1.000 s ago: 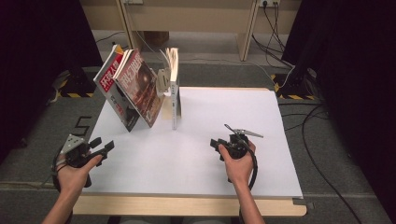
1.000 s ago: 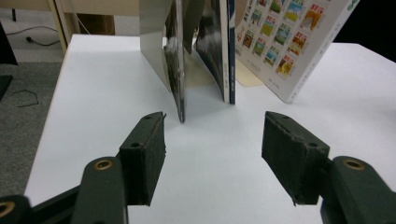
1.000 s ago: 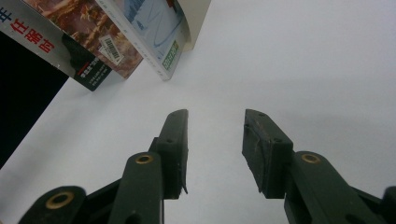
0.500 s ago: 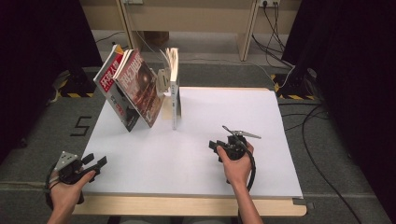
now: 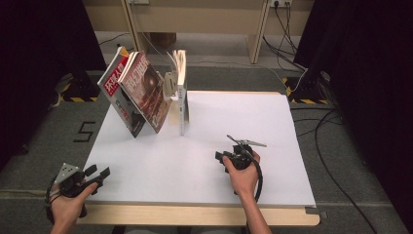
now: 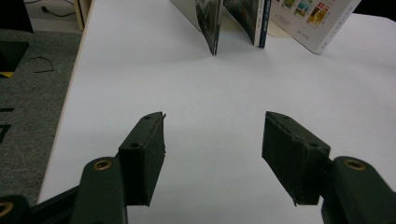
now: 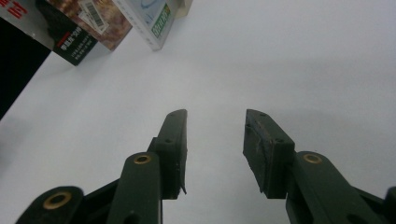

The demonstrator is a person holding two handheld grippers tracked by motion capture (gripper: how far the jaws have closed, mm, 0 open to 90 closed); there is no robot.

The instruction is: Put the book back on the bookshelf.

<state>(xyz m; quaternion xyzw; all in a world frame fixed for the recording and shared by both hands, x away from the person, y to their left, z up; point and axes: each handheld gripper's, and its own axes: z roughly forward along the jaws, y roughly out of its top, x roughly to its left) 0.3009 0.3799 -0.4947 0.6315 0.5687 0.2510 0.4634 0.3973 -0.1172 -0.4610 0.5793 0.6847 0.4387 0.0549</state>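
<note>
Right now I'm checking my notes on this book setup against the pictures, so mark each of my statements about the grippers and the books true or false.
1. Both grippers hold nothing. True: the left gripper and the right gripper have open jaws with only the white table between them.
2. The magazines lie flat on the table. False: the magazines stand tilted, leaning left.
3. A white book stands upright beside the magazines. True: the white book stands on its edge just to their right.
4. The right gripper touches the white book. False: it sits apart from it, nearer the person.
5. The left gripper is near the table's front left corner. True.
</note>
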